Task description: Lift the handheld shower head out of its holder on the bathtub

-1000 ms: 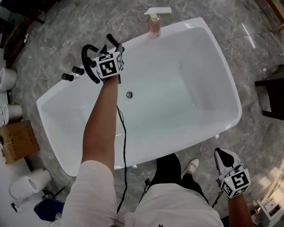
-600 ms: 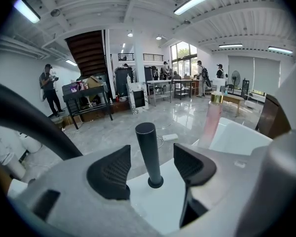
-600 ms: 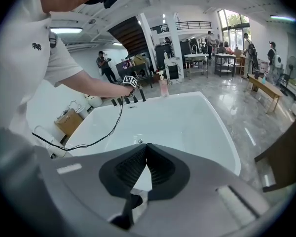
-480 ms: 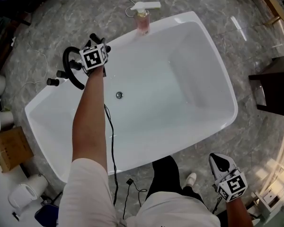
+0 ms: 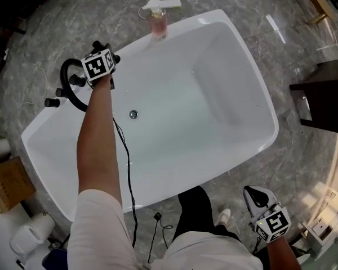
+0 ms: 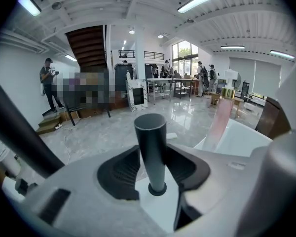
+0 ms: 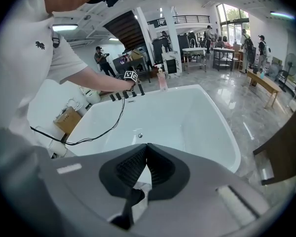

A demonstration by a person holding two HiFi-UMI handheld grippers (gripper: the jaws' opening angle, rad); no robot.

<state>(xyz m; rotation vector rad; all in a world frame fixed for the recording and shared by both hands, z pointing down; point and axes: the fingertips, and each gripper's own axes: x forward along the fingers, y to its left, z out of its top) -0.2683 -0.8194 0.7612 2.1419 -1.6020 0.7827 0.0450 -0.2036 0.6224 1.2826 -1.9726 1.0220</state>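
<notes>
We lowered L gripper point(image 5: 106, 50) since prior frame | jaws just closed, pads gripping shower head point(image 6: 150, 147), upright in its holder point(image 6: 157, 189) on bathtub point(image 5: 273, 131) rim | R gripper point(image 5: 253, 191): jaws together, empty.

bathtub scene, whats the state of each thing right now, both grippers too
handheld shower head: upright, seated in its holder, not yet lifted
left gripper: jaws have just been closing, pads now against both sides of the shower head
right gripper: shut, empty
bathtub: no water visible
pump bottle: upright on the tub rim
</notes>
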